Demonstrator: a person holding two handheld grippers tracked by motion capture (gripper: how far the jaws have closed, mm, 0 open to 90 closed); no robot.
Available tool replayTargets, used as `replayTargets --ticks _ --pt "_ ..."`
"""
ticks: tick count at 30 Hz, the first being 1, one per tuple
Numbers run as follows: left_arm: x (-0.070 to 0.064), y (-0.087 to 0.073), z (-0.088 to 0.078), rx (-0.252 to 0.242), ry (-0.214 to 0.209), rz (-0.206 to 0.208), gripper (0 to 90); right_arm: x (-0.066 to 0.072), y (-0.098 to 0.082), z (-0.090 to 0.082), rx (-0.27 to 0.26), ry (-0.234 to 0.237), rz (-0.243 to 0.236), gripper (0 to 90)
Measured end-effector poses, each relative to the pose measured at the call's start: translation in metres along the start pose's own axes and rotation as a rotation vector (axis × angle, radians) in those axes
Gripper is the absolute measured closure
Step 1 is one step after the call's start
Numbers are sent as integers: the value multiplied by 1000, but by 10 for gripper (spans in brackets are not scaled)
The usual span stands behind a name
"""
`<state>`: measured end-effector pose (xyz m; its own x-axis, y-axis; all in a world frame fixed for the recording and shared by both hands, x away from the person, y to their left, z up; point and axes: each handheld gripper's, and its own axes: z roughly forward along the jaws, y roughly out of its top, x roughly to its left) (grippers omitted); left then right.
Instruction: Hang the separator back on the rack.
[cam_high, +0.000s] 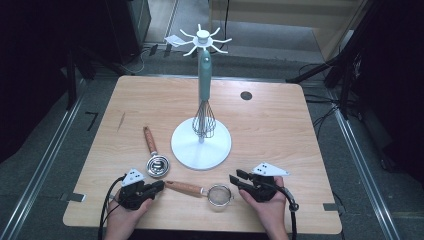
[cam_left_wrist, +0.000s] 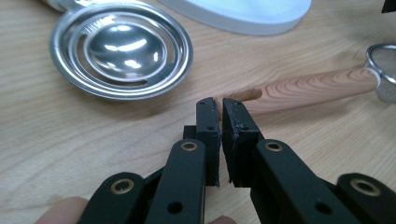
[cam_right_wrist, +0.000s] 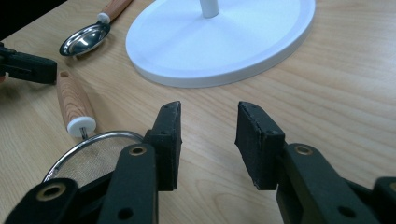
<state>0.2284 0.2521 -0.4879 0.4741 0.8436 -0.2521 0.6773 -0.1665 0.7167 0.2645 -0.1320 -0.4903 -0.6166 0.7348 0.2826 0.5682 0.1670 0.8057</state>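
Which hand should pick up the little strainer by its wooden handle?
Probably the left. The left gripper sits shut right at the end of the strainer's wooden handle. The right gripper is open beside the mesh bowl, away from the handle.

The left gripper is held low at the near left, its fingers brought almost together with nothing between them. The right gripper is held at the near right, pointed leftward, its fingers set apart around bare space. Both are carried by hands entering from below.
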Motion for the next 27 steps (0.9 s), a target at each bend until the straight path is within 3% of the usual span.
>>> replayTargets --ticks 5,8,11,12,13,14,15,16,19,22,23,24,27 --pt "4 3 -12 -61 6 -3 798 -3 6 -6 7 15 5 577" --pt "16 6 -25 -102 23 -5 708 -10 12 -6 90 49 -23 529" --pt "22 7 -32 -138 29 -11 650 -13 16 -7 109 55 -42 526" --pt "26 8 -36 -162 43 -15 530 -14 19 -7 124 49 -59 526" --pt "31 9 -41 -182 88 -28 454 -14 21 -7 129 53 -74 524" --pt "33 9 -42 -189 117 -34 299 -14 23 -7 140 52 -85 521" --pt "33 9 -42 -189 117 -34 204 -14 23 -7 140 52 -85 521" --pt "40 9 -45 -200 148 -45 119 -13 27 -6 154 54 -109 520" --pt "47 7 -45 -193 146 -31 0 -10 35 0 196 68 -135 496" --pt "57 0 -47 -200 200 -39 0 -2 44 3 234 86 -171 474" --pt "57 0 -47 -200 200 -39 0 -2 44 3 234 86 -171 474" --pt "61 -2 -46 -201 202 -35 0 6 49 4 259 99 -213 470" --pt "67 -2 -45 -203 224 -29 0 9 53 4 283 106 -224 472"
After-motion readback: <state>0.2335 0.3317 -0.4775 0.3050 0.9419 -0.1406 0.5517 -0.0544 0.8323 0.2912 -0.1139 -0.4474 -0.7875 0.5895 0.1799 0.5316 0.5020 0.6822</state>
